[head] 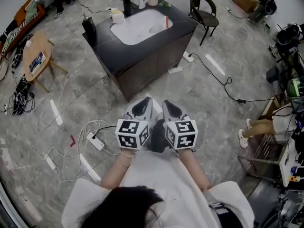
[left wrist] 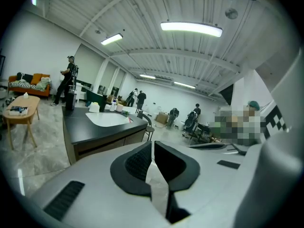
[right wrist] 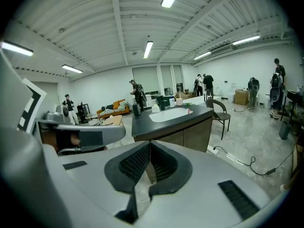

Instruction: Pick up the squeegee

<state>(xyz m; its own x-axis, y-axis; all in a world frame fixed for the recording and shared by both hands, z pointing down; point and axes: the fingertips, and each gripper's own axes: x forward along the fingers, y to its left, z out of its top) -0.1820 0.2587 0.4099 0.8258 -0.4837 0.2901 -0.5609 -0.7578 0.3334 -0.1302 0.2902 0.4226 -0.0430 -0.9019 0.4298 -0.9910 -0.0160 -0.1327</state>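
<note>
Dark counter (head: 142, 51) at upper centre, white sink (head: 137, 27) set in it. Red-white thing (head: 166, 22) at sink's right rim, too small to tell whether squeegee. At lower centre, side by side, left gripper (head: 144, 102) and right gripper (head: 169, 104), jaws closed, holding nothing, well apart from counter.

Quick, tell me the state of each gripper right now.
Left gripper: closed, jaws together, holding nothing.
Right gripper: closed, jaws together, holding nothing.
</note>
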